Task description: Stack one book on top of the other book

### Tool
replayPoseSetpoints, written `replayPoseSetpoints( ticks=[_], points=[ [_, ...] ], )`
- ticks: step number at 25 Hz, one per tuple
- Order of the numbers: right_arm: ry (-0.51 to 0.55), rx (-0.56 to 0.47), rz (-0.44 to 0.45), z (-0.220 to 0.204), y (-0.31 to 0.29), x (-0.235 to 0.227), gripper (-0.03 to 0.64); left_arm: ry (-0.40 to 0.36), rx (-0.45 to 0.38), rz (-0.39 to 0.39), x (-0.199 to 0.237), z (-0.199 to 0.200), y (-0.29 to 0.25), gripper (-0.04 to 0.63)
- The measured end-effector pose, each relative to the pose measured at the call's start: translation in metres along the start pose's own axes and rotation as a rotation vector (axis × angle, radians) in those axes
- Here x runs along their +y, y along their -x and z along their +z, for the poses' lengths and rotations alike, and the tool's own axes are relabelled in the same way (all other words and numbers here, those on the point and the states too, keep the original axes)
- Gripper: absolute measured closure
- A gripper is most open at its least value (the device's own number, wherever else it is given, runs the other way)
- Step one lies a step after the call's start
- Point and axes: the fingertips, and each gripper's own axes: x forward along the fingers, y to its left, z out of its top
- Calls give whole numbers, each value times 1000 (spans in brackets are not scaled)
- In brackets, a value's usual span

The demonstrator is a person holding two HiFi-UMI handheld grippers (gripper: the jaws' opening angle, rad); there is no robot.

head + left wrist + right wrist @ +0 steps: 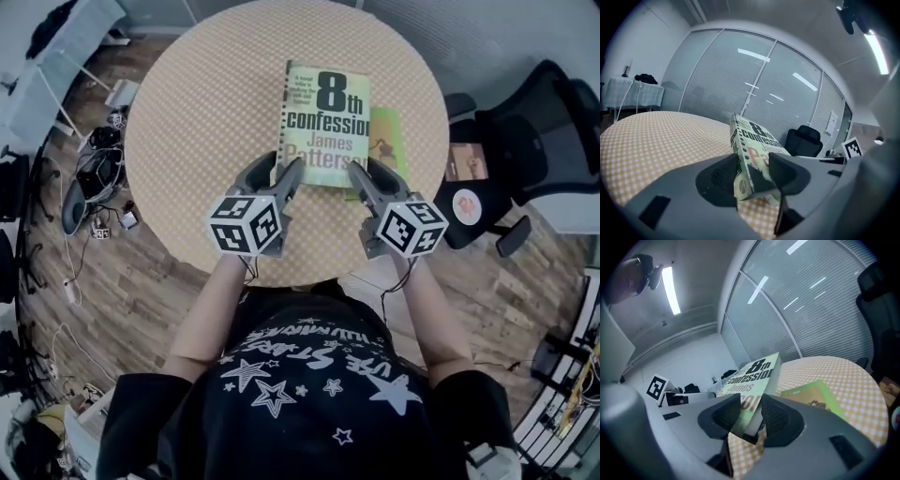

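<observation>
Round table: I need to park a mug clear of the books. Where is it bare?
Bare cloth spans the left half, from the 8th Confession paperback to the table rim, plus a strip beyond its far edge. Crowded: the near middle, where left tool and right tool clamp the paperback's corners, and the green book beside it.

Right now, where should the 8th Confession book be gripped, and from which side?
The near short edge, one tool per corner, coming from the person's side. The left tool and right tool are clamped there now, pads across the thickness of the book. It's thick enough for a firm pinch, and that edge faces the person.
</observation>
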Motion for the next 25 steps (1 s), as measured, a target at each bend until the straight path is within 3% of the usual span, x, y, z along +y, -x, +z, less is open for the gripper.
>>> replayPoseSetpoints(
  ticks=[7, 25],
  points=[
    [23, 64, 28, -1, 42, -47, 471, 66, 8, 39, -51, -37, -25, 382],
    [2, 181, 56, -32, 57, -128, 471, 125, 117, 70, -78, -100, -79, 382]
  ],
)
